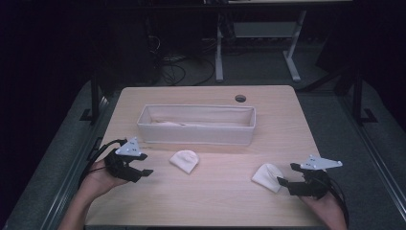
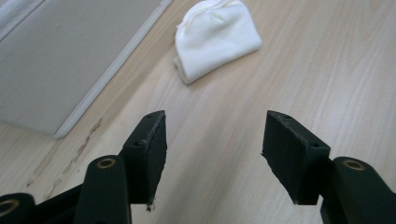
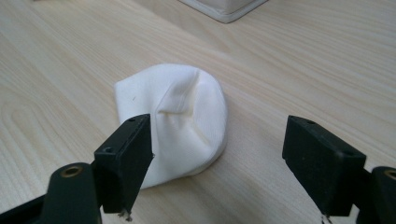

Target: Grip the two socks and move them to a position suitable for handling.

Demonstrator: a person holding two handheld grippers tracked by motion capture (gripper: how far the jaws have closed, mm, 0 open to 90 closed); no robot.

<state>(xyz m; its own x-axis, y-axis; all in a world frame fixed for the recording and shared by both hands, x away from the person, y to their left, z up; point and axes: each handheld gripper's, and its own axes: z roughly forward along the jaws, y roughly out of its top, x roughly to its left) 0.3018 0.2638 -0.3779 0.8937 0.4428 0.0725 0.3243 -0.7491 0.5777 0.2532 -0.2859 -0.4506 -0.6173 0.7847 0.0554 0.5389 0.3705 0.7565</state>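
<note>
Two folded white cloths lie on the wooden table (image 1: 215, 201). The left cloth (image 1: 185, 160) (image 2: 215, 37) rests just in front of the long beige fabric box (image 1: 196, 136), a short way ahead of my left gripper (image 1: 145, 164) (image 2: 215, 135). That gripper is open, with bare tabletop between its jaws. The right cloth (image 1: 267, 176) (image 3: 182, 107) sits directly ahead of my right gripper (image 1: 286, 174) (image 3: 217, 135), which is open too. Its left jaw overlaps the cloth's near edge in the right gripper view, and neither pad presses on the cloth.
The box's side wall (image 2: 60, 60) runs along the left of the left gripper view, and its corner (image 3: 224, 7) shows at the top of the right gripper view. A round cable hole (image 1: 240, 98) is near the table's far edge. Desk legs and cables stand beyond.
</note>
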